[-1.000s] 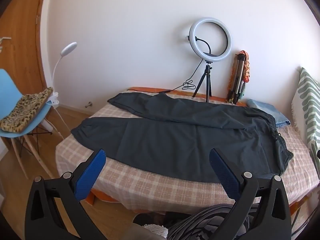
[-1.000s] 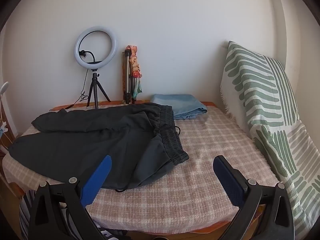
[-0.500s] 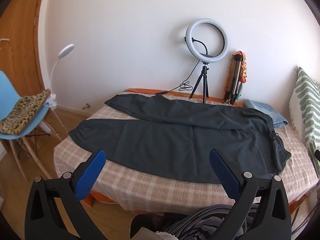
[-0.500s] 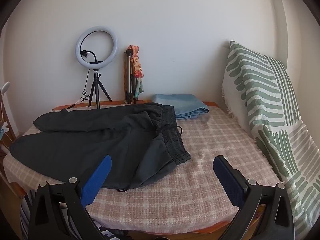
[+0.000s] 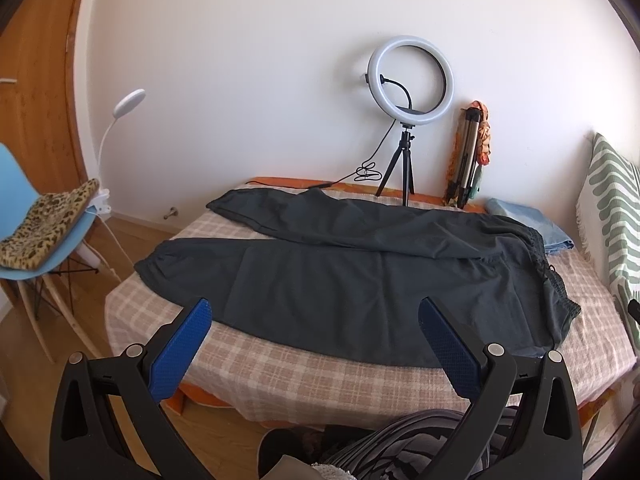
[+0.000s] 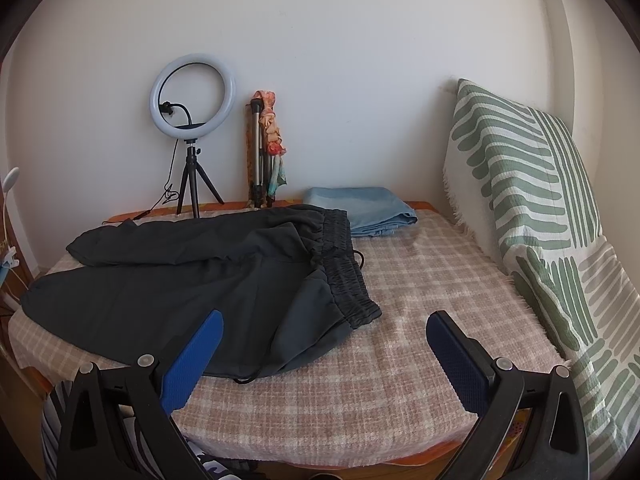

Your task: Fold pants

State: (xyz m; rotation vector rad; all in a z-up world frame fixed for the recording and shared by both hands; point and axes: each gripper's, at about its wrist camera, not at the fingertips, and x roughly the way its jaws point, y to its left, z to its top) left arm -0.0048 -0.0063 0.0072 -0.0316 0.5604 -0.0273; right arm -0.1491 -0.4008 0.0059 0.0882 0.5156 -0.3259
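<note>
- Over the last second I have drawn both hands back a little from the bed; in the left wrist view the mattress now sits lower and smaller, with more wall and floor showing than before.
- The pants themselves have not shifted: they lie spread across the checked cover, legs running toward the chair side, elastic waistband toward the striped cushion.
- The far leg lies angled over the near one near the crotch, so the garment is flat but not folded at all.
- My left gripper hangs short of the near edge of the bed, its blue pads wide apart with nothing between them.
- My right gripper is likewise spread and empty, aimed at the waistband corner and the bare cover beside it.
- I read the retreat as taking stock, not progress: no fold has begun.
- Next I would expect to reach for the waistband with the right and a cuff with the left, to bring one leg onto the other.
- The folded blue cloth, ring light and tripod at the wall stand clear of the pants.
</note>
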